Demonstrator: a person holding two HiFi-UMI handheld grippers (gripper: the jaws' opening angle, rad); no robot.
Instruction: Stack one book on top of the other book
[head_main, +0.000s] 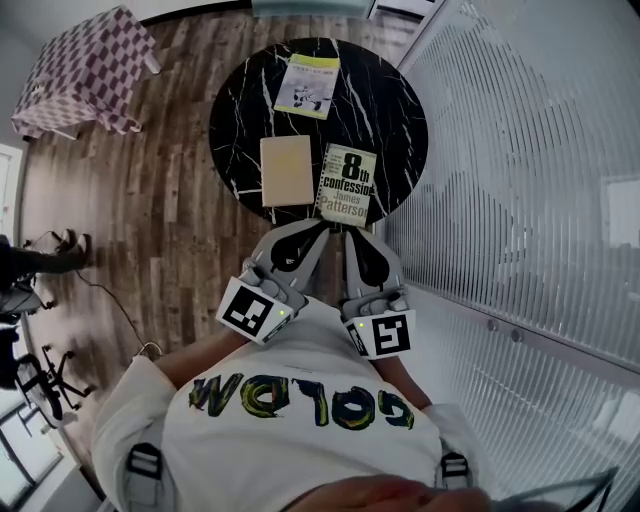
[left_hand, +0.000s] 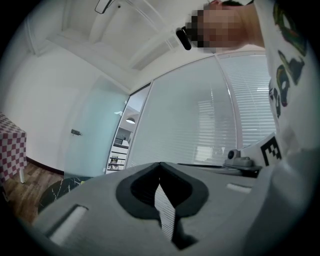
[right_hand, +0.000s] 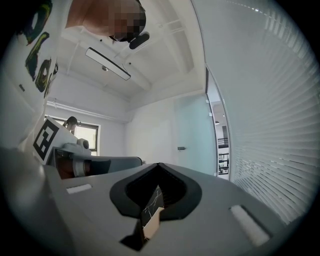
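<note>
Three books lie on a round black marble table. A tan plain-covered book lies next to a white "8th confession" book near the table's front edge. A third book with a pale green cover lies at the far side. My left gripper and right gripper are held side by side just short of the front edge, both shut with nothing in them. In the left gripper view the shut jaws point level at a glass wall. The right gripper's shut jaws point level too.
A table with a checkered cloth stands at the far left on the wooden floor. A glass wall with blinds runs close along the right. An office chair base is at the near left.
</note>
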